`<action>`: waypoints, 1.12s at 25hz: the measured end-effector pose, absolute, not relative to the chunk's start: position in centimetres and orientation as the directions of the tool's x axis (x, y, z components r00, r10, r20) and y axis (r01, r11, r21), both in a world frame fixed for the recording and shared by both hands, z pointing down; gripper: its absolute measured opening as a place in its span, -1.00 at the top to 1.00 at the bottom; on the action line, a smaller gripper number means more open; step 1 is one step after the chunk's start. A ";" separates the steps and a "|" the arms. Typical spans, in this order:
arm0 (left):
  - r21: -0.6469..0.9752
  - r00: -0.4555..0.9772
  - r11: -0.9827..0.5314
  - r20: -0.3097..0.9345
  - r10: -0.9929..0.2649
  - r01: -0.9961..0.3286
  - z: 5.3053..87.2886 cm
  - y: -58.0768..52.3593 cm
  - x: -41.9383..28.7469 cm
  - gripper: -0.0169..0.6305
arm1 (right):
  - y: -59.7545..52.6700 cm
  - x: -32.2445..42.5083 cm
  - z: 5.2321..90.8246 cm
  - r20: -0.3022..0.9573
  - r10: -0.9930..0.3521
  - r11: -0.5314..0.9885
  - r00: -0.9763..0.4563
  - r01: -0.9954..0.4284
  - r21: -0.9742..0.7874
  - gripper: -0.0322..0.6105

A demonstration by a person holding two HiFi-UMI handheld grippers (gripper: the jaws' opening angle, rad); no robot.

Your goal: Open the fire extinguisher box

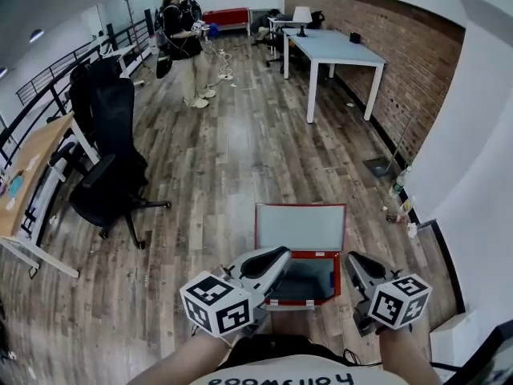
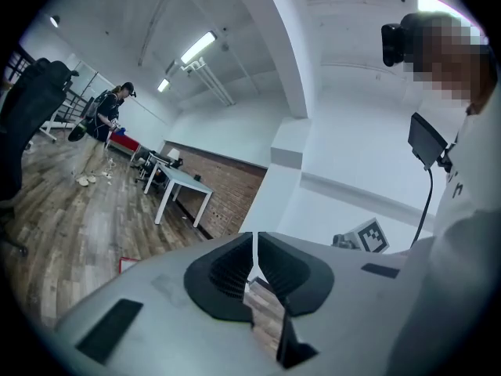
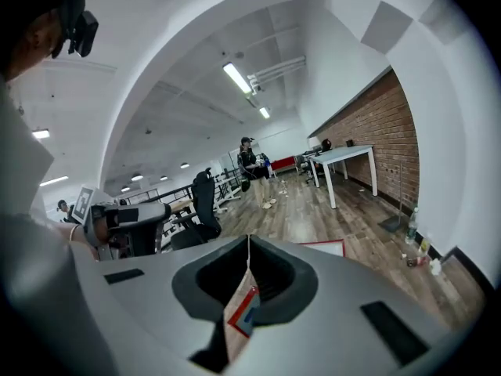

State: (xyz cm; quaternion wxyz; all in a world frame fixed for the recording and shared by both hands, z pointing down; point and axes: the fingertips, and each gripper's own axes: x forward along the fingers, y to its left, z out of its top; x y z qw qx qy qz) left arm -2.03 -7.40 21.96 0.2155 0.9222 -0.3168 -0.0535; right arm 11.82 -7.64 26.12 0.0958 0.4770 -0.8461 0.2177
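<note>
A red fire extinguisher box (image 1: 339, 277) lies on the wooden floor just in front of me. Its lid (image 1: 300, 226) is swung back and shows a pale inside. In the head view my left gripper (image 1: 276, 257) hovers over the box's near left edge, jaws shut with nothing between them. My right gripper (image 1: 353, 260) hangs at the box's right side, also shut and empty. The left gripper view shows closed jaws (image 2: 254, 237) pointing level across the room, with a red corner of the box (image 2: 125, 265) low at left. In the right gripper view the closed jaws (image 3: 249, 240) stand before the lid (image 3: 325, 247).
Black office chairs (image 1: 108, 175) and a wooden desk (image 1: 28, 179) stand at left. A white table (image 1: 333, 50) stands by the brick wall (image 1: 401, 62), and a person (image 1: 186, 42) stands at the far end. Bottles (image 1: 398, 195) sit at the foot of the white wall (image 1: 473, 175) at right.
</note>
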 end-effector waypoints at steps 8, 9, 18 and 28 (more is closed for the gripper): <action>0.452 0.695 -0.599 0.068 -0.716 -0.661 24.2 -9.7 -2.6 0.87 | -7.9 13.4 28.2 0.434 -0.704 0.494 -0.562 -0.827 -0.268 0.87; 0.450 0.692 -0.595 0.073 -0.719 -0.666 24.3 -9.8 -2.4 0.87 | -8.0 13.5 28.3 0.430 -0.699 0.498 -0.572 -0.820 -0.281 0.87; 0.419 0.675 -0.580 0.117 -0.729 -0.699 24.5 -9.9 -1.6 0.87 | -9.4 14.1 28.5 0.455 -0.692 0.529 -0.560 -0.822 -0.208 0.87; 0.418 0.662 -0.565 0.126 -0.739 -0.711 24.7 -10.2 -2.4 0.87 | -10.3 13.7 29.4 0.467 -0.680 0.529 -0.566 -0.819 -0.222 0.87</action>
